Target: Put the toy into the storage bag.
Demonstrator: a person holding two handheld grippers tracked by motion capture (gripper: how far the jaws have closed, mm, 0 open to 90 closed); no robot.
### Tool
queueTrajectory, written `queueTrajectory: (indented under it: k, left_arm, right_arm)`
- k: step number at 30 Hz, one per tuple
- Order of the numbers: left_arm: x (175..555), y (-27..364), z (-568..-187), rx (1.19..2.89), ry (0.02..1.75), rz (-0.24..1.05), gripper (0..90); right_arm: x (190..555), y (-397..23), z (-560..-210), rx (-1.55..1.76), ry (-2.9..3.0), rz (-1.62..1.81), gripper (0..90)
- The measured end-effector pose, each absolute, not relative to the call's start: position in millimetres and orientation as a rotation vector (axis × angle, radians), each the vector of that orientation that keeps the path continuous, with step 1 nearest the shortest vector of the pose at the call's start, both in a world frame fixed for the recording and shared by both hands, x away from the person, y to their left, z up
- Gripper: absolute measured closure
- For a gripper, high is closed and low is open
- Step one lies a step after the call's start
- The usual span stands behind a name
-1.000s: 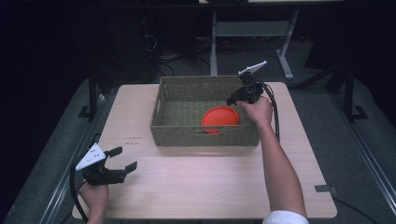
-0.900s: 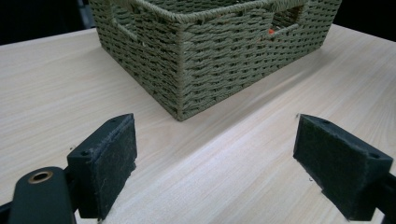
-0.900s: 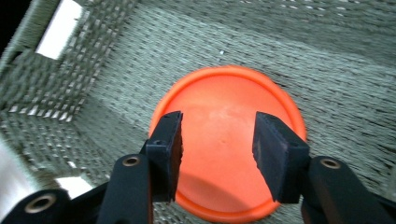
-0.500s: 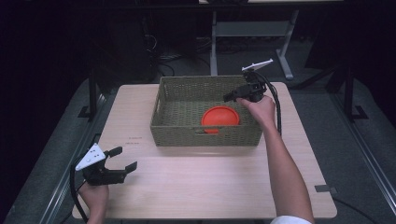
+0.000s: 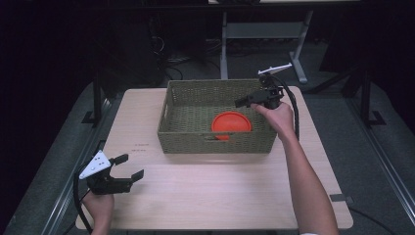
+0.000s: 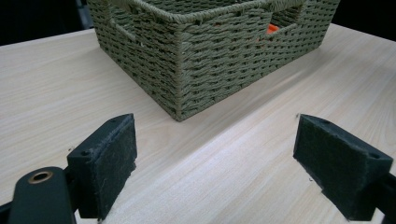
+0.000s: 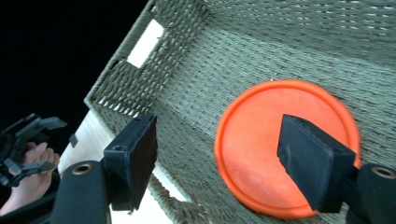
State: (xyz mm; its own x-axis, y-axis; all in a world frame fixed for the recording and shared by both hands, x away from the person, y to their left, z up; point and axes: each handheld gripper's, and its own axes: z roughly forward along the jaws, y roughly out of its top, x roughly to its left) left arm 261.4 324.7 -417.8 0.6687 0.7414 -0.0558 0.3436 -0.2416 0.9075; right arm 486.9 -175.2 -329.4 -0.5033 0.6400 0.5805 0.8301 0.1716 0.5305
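Two grippers are in your hands: your left gripper [image 5: 128, 172] sits near the table's [image 5: 220, 196] front left corner, and your right gripper [image 5: 243, 102] hangs over the right end of the woven basket [image 5: 191, 139], above its rim. Between the basket's near wall and the table's front edge lies a broad bare strip of tabletop; narrower bare margins run along the left and right edges. The basket stands toward the far edge, roughly centred, with its long side parallel to the front edge. The orange disc [image 5: 231, 122] lies flat on the basket floor, against the near wall and right of centre. Your right gripper's jaws have just been opening; they now stand wide and grip nothing, and the disc lies below them, untouched. Your left gripper's jaws are also spread wide with only bare wood between them. The table is pale wood-grain laminate with rounded corners; the basket is olive-green rope weave, rectangular, with handle slots cut in its walls; the disc is smooth, round and has a raised rim. The left gripper view shows the basket's near corner [image 6: 180, 93] and a sliver of orange [image 6: 272, 29] through a handle slot. The right gripper view shows the disc's rim [image 7: 280, 144] closely, an end-wall handle slot, and your other hand [image 7: 32, 163] far off.
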Motion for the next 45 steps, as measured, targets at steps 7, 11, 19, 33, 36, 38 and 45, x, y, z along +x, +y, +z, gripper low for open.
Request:
queueTrajectory:
  k: [7,11,19,33,36,38,45]
  left_arm:
    - [262,324,-418,1.844,0.857,0.477,12.7]
    - [261,324,-418,1.846,0.857,0.478,12.6]
    - [261,324,-418,1.846,0.858,0.477,12.6]
    - [261,323,-418,1.848,0.853,0.479,12.6]
    - [262,323,-418,1.847,0.857,0.477,12.7]
    - [261,323,-418,1.848,0.854,0.48,12.6]
    - [261,323,-418,1.85,0.853,0.481,12.7]
  right_arm:
    - [483,-174,-325,-1.378,-2.223,-1.269,24.6]
    - [481,-174,-323,-1.367,-2.225,-1.276,24.0]
    - [475,-175,-317,-1.345,-2.229,-1.28,21.3]
    - [448,-191,-309,-1.278,-2.25,-1.32,19.0]
    - [442,-193,-309,-1.269,-2.255,-1.314,18.9]
    - [437,-195,-309,-1.258,-2.258,-1.323,18.8]
    - [420,-201,-312,-1.231,-2.269,-1.325,18.7]
